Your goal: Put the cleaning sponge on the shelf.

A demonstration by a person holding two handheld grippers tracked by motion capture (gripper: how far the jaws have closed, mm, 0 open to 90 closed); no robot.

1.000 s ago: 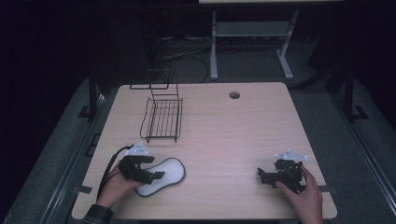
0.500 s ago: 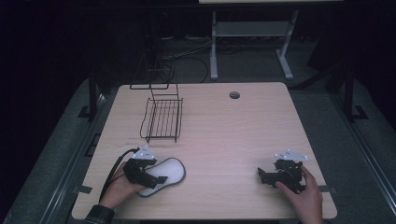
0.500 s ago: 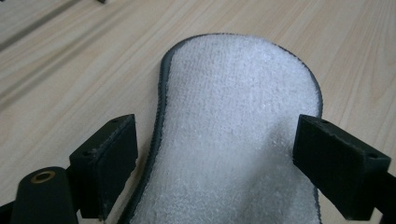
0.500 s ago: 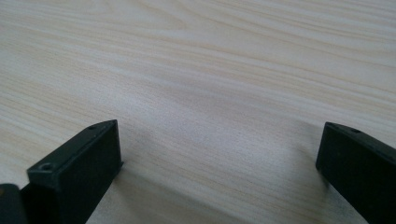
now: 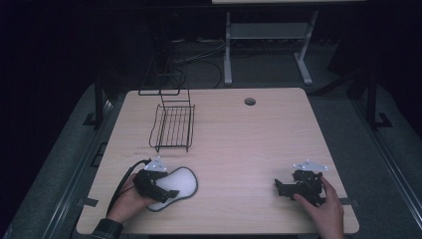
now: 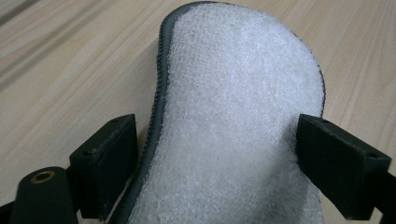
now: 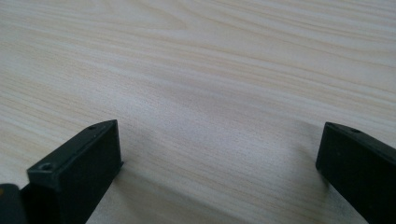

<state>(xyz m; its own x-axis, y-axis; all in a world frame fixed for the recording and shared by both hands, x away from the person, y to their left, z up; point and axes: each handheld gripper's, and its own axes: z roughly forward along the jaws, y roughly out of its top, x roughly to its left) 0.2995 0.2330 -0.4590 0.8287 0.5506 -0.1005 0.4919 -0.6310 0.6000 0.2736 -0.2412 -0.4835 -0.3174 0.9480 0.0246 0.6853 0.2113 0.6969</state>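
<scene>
Closing in, the left gripper (image 6: pixel 215 154) is now straddling the insole (image 6: pixel 238 116), jaws spread; right gripper (image 5: pixel 298 185) idling spread, so grasping looks imminent.

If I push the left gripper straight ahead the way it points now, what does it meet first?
The white fleecy insole with a grey edge: it already lies between the left gripper's open fingers, so the gripper would slide further over it. Beyond is bare wooden table.
</scene>
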